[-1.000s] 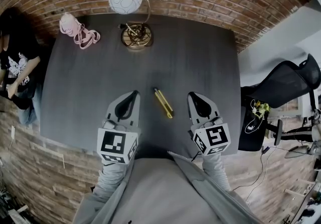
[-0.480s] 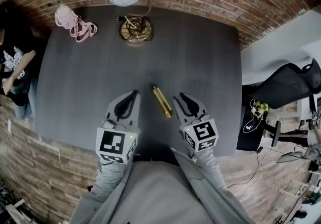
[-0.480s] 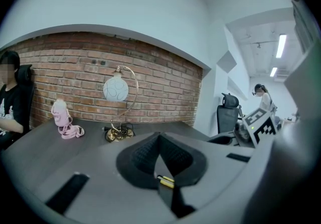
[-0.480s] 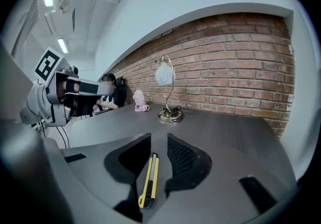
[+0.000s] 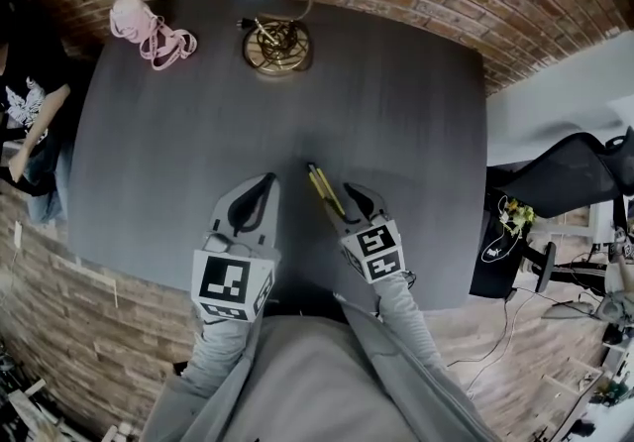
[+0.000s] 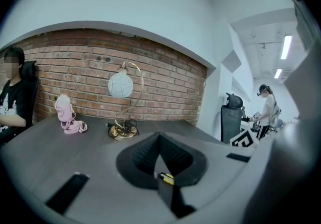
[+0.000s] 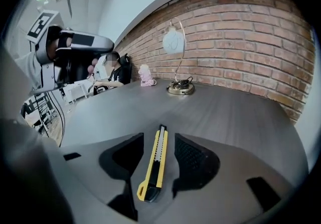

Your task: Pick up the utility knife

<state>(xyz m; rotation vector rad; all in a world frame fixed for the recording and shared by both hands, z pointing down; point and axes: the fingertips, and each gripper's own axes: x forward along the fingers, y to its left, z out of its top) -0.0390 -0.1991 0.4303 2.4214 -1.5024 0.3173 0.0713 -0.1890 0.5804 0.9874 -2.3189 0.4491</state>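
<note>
Lying flat on the dark desk, the yellow utility knife sits close to the near edge, its length running from near to far. The right gripper straddles it: the jaws stand apart and are opening, one pad on each side of the handle, neither pressing on it. From the head view, this gripper covers the knife's near end, so only the far part shows. Just left of it, the left gripper has its jaws together, with nothing in them; in its own view only a sliver of yellow shows past the jaws. At the far edge stand a gold-based lamp, its globe cut off by the frame, and a pink strapped item too small to identify. A seated person is partly cropped at the left.
</note>
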